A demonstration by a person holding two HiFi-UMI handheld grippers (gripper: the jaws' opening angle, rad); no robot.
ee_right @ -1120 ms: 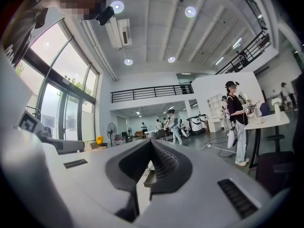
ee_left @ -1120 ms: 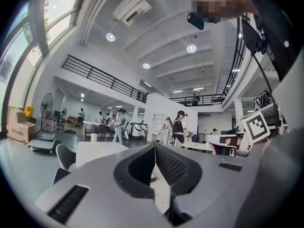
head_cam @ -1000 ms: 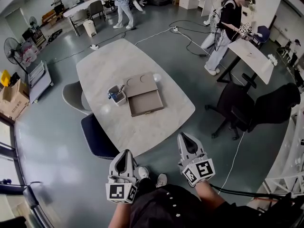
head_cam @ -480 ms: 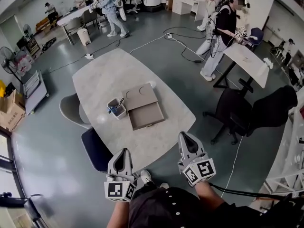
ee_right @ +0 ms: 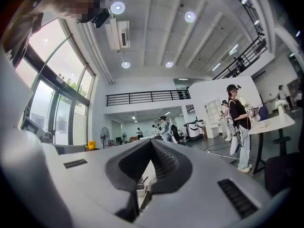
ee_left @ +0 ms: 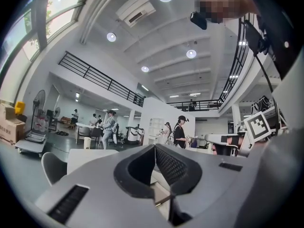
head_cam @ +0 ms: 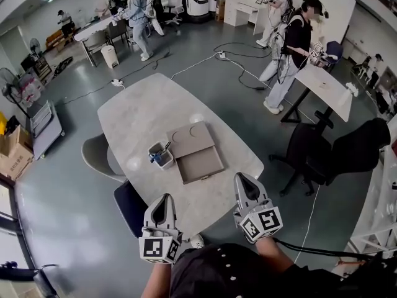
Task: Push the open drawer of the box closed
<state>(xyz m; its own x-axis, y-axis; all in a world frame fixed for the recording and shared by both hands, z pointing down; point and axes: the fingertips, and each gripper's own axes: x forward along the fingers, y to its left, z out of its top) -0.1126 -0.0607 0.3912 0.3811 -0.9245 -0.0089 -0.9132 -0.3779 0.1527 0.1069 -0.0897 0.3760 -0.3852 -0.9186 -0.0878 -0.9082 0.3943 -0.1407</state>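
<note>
A flat brown box (head_cam: 191, 136) lies in the middle of the pale oval table (head_cam: 136, 113). Its drawer (head_cam: 201, 163) is pulled out toward me, with the handle at the near end. In the head view both grippers hang at the table's near edge, short of the drawer. My left gripper (head_cam: 163, 198) is shut and holds nothing. My right gripper (head_cam: 240, 177) is also shut and empty. In the left gripper view the left gripper (ee_left: 155, 146) points level over the table with its jaws together. In the right gripper view the right gripper (ee_right: 152, 141) also shows its jaws closed.
A small white cup of pens (head_cam: 160, 156) stands just left of the drawer. A grey chair (head_cam: 99, 157) and a dark blue chair (head_cam: 130, 207) sit at the table's left and near-left. Black office chairs (head_cam: 310, 151) stand to the right. People stand at the desks beyond.
The table and box have drawn nearer in the head view. Both grippers, earlier short of the table over the floor, now reach its near edge. Their jaws stay closed.
</note>
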